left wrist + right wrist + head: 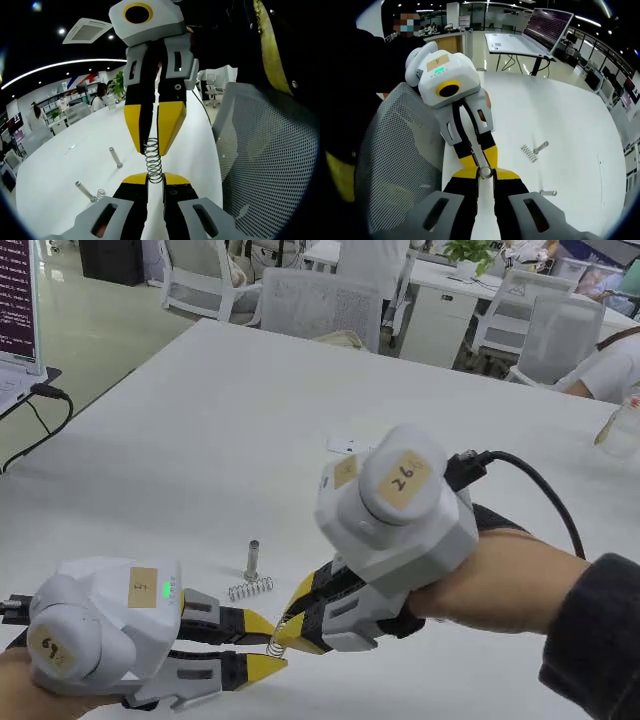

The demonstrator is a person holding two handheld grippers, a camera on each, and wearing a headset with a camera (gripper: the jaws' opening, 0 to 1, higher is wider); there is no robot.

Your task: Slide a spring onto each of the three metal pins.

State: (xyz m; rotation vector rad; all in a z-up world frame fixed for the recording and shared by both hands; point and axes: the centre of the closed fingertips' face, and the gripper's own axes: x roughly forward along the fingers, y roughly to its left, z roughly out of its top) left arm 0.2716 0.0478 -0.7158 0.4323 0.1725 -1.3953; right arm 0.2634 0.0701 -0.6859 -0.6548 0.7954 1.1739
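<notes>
My left gripper (258, 645) is at the bottom left and my right gripper (283, 635) meets it tip to tip from the right. A small spring (274, 647) spans between them. In the left gripper view the spring (153, 161) rises from the left gripper (155, 179) into the right gripper (152, 142), which is shut on its far end. In the right gripper view a grey pin shaft (478, 156) lies clamped between the left gripper's jaws. An upright pin (252, 558) stands on the white table (200, 430) with a loose spring (250, 589) beside it. Another pin (548, 192) lies apart.
A laptop (15, 320) with a black cable (45, 420) sits on a side desk at the left. Office chairs (320, 300) line the table's far edge, and a person's sleeve (610, 365) and a bottle (622, 430) are at the right. A mesh chair (395, 150) stands close behind the grippers.
</notes>
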